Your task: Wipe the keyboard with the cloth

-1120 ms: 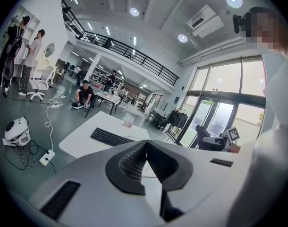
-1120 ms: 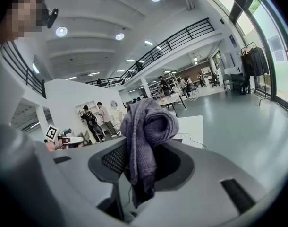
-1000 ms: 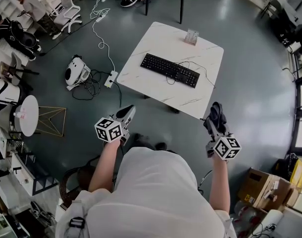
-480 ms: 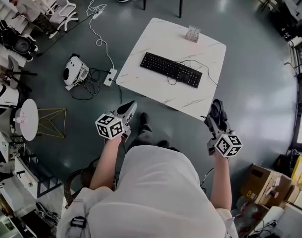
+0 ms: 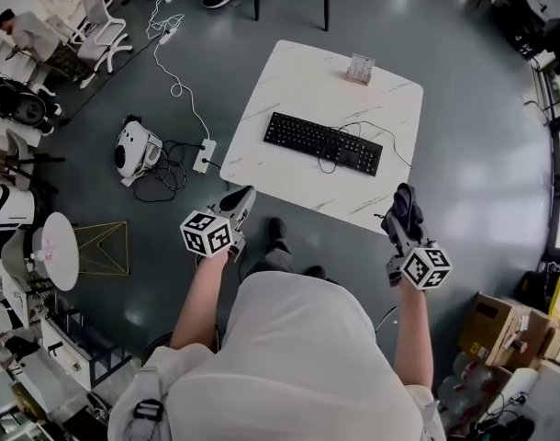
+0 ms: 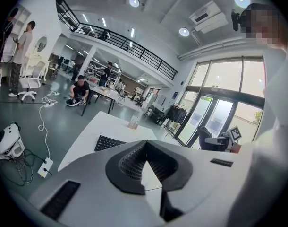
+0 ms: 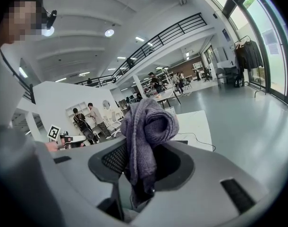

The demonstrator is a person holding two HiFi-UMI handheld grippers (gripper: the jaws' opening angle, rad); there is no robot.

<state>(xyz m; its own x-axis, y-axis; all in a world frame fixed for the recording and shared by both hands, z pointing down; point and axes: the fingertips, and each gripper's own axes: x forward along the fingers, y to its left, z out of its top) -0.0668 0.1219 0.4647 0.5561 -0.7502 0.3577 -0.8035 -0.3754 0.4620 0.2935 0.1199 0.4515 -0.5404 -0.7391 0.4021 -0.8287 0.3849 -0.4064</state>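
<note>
Head view: we hold both forearms forward, short of the white table [image 5: 298, 81] | left gripper [image 5: 240, 198] tips pressed together, level | right gripper [image 5: 398, 219] pinching grey-purple cloth [image 5: 407, 200], raised | black keyboard [image 5: 323, 142] mid-table, well apart.

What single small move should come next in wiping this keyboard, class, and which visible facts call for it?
Probably carry the right gripper forward and down toward the keyboard. Its jaws are shut on the cloth, so the grasp looks done, but it hangs short of the table, off the near right edge, with the cloth not touching the keys.
</note>
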